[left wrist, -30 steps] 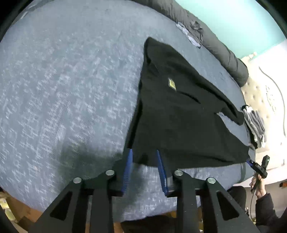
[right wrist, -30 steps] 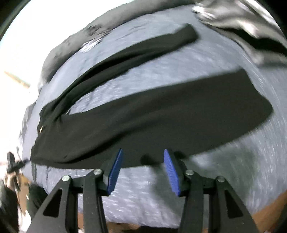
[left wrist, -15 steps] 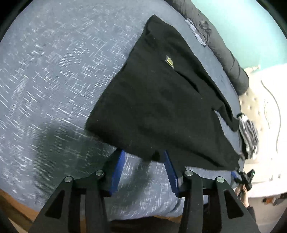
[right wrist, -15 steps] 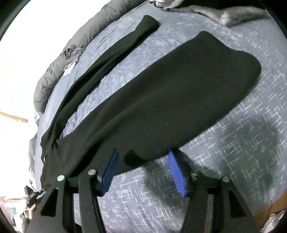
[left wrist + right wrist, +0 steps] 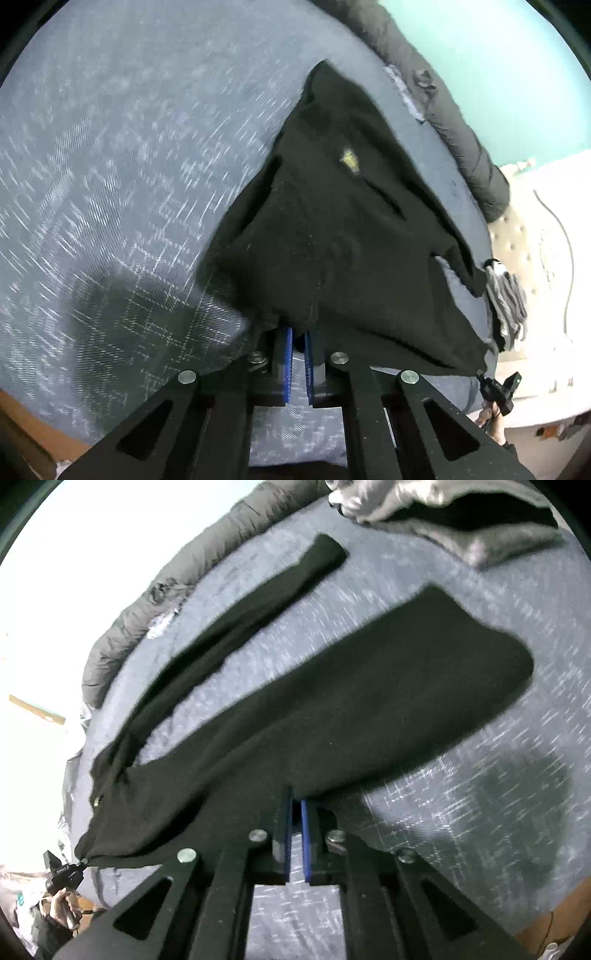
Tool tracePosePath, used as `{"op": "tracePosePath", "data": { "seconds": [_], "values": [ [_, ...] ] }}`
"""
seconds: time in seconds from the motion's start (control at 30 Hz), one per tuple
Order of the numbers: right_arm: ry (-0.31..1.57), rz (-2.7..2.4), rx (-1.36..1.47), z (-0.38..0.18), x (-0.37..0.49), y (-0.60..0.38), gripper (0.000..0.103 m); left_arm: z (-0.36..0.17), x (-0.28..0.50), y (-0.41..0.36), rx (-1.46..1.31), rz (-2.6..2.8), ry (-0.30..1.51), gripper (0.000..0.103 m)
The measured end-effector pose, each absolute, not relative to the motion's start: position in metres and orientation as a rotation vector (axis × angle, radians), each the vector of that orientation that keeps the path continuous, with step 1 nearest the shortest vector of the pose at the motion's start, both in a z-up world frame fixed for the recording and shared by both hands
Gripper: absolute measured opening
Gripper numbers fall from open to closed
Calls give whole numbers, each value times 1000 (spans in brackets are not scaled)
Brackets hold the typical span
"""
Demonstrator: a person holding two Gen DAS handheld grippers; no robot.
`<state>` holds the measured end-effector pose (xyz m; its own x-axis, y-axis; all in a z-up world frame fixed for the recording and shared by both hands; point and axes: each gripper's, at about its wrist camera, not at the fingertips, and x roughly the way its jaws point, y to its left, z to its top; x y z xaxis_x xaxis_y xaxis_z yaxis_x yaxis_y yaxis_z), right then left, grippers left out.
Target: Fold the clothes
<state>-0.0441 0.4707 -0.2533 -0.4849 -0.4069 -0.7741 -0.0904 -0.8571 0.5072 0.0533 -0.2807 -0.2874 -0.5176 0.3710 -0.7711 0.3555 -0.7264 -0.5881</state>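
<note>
Left gripper (image 5: 298, 341) and right gripper (image 5: 295, 805) clamped on black long-sleeved top (image 5: 332, 236). Soft, limp, light; likely to sag. Best held at hem corners.

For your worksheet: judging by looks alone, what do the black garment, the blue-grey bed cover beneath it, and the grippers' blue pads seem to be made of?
Black garment: soft matte knit, probably fleece or cotton jersey; it drapes limply and shows no shine.
Bed cover: woven fabric, blue-grey with pale crosshatched threads.
Blue pads: likely rubber or moulded plastic, with ribbed edges; both the left gripper and the right gripper are pinched shut on the garment's edge.

Black garment (image 5: 332, 236) on grey bed (image 5: 110, 166)
</note>
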Motion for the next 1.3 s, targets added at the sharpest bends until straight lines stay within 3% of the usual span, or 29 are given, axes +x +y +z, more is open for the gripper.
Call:
{"op": "tracePosePath", "data": {
  "seconds": [0.17, 0.37, 0.47, 0.6, 0.63, 0.67, 0.73, 1.0, 1.07, 1.3],
  "values": [
    [-726, -2416, 1475, -245, -32, 482, 3, -260, 65, -295, -1496, 2492, -1151, 4],
    [-784, -2362, 1601, -291, -19, 482, 3, -303, 70, -289, -1655, 2420, -1164, 4],
    [-802, -2369, 1612, -289, -18, 484, 10, -318, 69, -287, -1683, 2419, -1175, 8],
    [-606, -2456, 1614, -261, -19, 485, 35, -310, 67, -288, -1691, 2438, -1149, 13],
    [-553, -2477, 1596, -252, -19, 485, 37, -303, 67, -289, -1691, 2463, -1126, 24],
    [-503, -2493, 1574, -245, -20, 485, 38, -296, 67, -290, -1692, 2488, -1104, 28],
    [-409, -2505, 1528, -234, -28, 481, 42, -281, 66, -294, -1678, 2542, -1064, 28],
    [-43, -2426, 1508, -236, -92, 428, 43, -233, -5, -246, -1580, 2548, -754, 31],
    [21, -2398, 1527, -242, -104, 414, 43, -230, -26, -225, -1582, 2507, -661, 37],
    [191, -2309, 1545, -262, -124, 380, 43, -244, -93, -114, -1589, 2333, -333, 40]
  ]
}}
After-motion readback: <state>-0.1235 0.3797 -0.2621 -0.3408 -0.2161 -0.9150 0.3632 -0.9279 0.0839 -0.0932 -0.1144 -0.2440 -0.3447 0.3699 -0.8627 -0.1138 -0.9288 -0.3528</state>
